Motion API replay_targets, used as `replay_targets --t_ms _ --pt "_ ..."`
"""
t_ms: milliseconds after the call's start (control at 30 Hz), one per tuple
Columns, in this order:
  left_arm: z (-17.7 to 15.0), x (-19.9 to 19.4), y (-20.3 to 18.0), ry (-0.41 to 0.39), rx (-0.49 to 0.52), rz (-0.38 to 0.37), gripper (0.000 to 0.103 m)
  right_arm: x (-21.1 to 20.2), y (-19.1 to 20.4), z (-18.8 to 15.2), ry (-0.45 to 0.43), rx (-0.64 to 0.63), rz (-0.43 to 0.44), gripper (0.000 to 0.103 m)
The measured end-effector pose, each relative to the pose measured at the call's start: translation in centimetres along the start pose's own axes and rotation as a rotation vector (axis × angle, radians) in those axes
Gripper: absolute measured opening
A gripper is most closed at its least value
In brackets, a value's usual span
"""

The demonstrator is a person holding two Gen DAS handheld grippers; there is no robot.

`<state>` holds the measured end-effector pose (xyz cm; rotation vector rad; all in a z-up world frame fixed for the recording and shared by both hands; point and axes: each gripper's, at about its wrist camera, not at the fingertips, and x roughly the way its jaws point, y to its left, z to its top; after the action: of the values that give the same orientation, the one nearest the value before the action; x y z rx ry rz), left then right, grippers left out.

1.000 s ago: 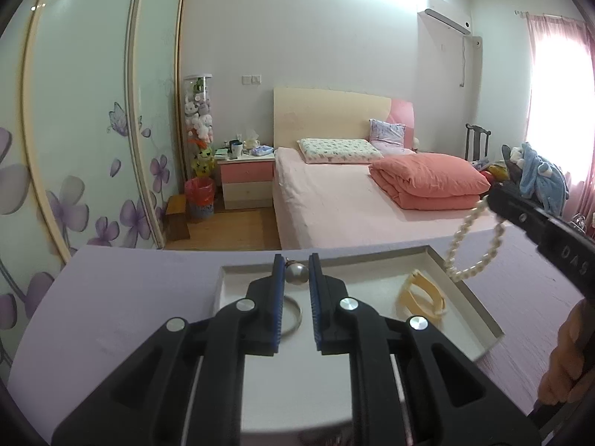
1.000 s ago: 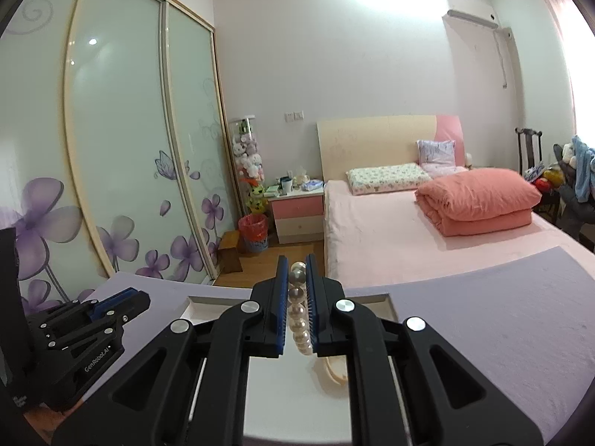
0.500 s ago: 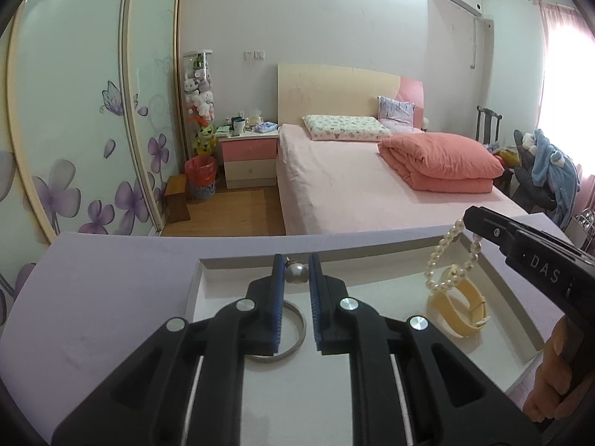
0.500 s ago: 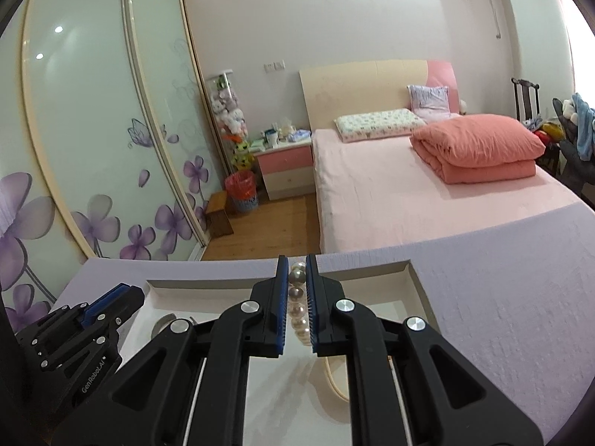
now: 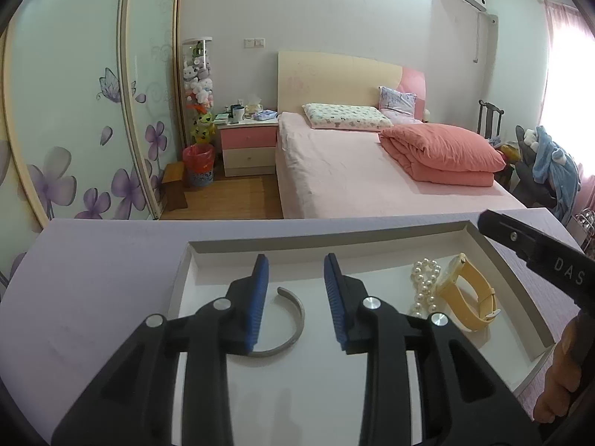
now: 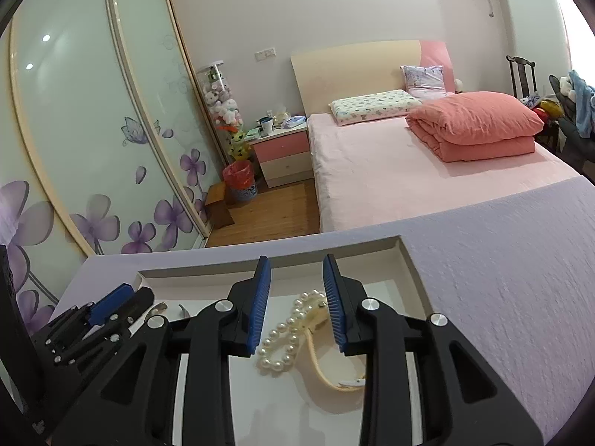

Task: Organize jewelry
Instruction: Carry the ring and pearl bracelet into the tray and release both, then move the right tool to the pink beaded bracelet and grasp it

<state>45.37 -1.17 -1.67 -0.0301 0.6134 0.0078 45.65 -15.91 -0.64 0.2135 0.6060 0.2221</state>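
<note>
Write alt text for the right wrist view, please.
The right gripper, jaws opening, hangs over a white tray where a pearl bracelet lies against a yellow watch. The left gripper is at the left; behind is a pink bed.

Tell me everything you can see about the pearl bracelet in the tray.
The pearl bracelet is a loop of round, glossy cream-white beads, loosely bunched and lying flat on the white floor of the shallow tray. It rests against the pale yellow watch, partly overlapping its strap. The right tool hangs over it with jaws opening, pads not pressing on it.
</note>
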Motion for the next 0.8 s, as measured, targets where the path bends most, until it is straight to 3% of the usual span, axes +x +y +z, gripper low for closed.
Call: replay_targets --t_ms 333,467,800 --pt "-0.2 -1.4 0.1 -0.021 -0.008 0.000 0.037 -0.2 0.3 0.0 -0.013 -0.012 -0.018 0.033" --pt "-0.7 -2.8 0.8 -0.035 -0.026 -0.004 0.048 -1.6 0.8 -0.7 -0.030 -0.040 -0.009 0.050" --pt "-3.8 -9.2 3.7 -0.070 -0.087 -0.035 0.068 -6.8 1.3 -3.5 -0.047 -0.101 0.018 0.055"
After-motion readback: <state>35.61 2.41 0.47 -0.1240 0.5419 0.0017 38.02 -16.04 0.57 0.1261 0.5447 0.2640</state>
